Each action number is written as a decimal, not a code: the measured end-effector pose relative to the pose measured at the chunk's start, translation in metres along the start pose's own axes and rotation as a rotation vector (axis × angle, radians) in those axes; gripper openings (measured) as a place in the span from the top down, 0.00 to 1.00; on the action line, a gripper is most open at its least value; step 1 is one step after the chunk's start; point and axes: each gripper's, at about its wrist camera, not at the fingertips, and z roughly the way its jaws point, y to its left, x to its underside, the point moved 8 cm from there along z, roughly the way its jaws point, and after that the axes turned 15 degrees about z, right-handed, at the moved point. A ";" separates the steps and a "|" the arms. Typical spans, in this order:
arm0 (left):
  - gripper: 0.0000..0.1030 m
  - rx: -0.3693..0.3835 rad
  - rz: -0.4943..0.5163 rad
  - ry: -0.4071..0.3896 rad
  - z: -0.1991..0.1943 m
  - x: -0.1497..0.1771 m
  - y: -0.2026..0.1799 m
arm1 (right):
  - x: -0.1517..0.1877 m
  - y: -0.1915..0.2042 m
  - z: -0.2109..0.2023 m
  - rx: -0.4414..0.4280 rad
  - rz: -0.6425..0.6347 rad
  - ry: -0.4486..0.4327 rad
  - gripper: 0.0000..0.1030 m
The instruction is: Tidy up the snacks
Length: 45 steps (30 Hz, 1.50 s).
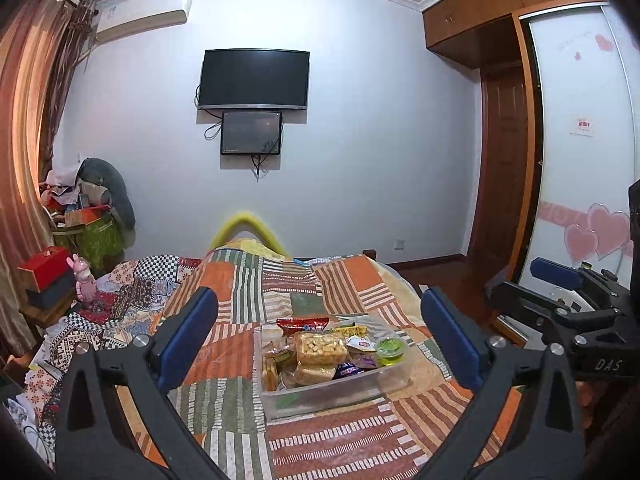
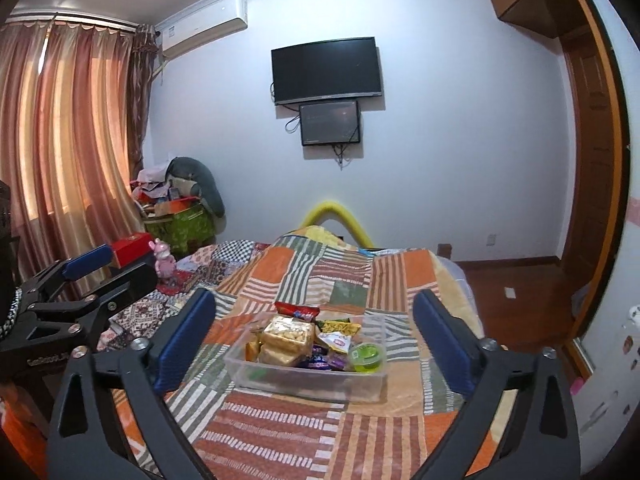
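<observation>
A clear plastic box (image 1: 320, 398) (image 2: 256, 354) sits on the patchwork bedspread and holds several snacks: a pack of yellow crackers (image 1: 320, 346) (image 2: 286, 334), a green jelly cup (image 1: 390, 350) (image 2: 366, 354), a red bag (image 1: 303, 324) (image 2: 297, 310) and small wrapped sweets. My left gripper (image 1: 320, 338) is open and empty, held back from the box with its pads either side of it in view. My right gripper (image 2: 314, 334) is open and empty likewise. Each gripper also shows at the edge of the other's view, the right one (image 1: 560, 284) and the left one (image 2: 100, 268).
The bed (image 1: 248, 288) (image 2: 320, 272) runs toward a wall with a TV (image 1: 254, 80). Bedside clutter, a red box (image 1: 44, 270) and a pink toy (image 1: 85, 282) lie at left. A wardrobe (image 1: 580, 140) and wooden floor (image 2: 516, 284) are at right.
</observation>
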 end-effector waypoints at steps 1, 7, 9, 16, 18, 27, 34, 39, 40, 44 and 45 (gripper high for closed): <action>0.00 -0.001 0.000 0.001 -0.001 0.001 0.000 | -0.001 0.000 0.001 0.005 -0.001 -0.005 0.00; 0.00 -0.001 -0.007 0.004 -0.003 0.004 0.001 | 0.004 -0.002 -0.007 0.017 -0.005 -0.010 0.00; 0.00 -0.003 -0.009 0.003 -0.003 0.005 0.001 | 0.005 -0.002 -0.008 0.018 -0.006 -0.009 0.00; 0.00 -0.005 -0.009 0.003 -0.003 0.005 0.001 | 0.008 0.000 -0.009 0.018 -0.012 -0.008 0.00; 0.00 -0.005 -0.009 0.003 -0.003 0.005 0.001 | 0.008 0.001 -0.009 0.017 -0.011 -0.008 0.00; 0.00 0.000 -0.006 0.002 -0.002 0.006 -0.002 | 0.008 0.001 -0.009 0.017 -0.011 -0.005 0.00; 0.00 0.009 -0.003 0.002 -0.001 0.006 -0.005 | 0.008 0.000 -0.009 0.018 -0.011 -0.006 0.00; 0.00 0.012 0.001 0.002 0.000 0.007 -0.007 | 0.008 0.000 -0.009 0.018 -0.010 -0.005 0.00; 0.00 0.012 0.001 0.002 0.000 0.006 -0.007 | 0.008 0.000 -0.009 0.018 -0.009 -0.005 0.00; 0.00 0.012 0.002 -0.001 0.000 0.006 -0.008 | 0.007 -0.001 -0.010 0.019 -0.006 -0.005 0.00; 0.00 0.014 0.003 -0.001 -0.001 0.006 -0.008 | 0.007 -0.001 -0.009 0.019 -0.007 -0.005 0.00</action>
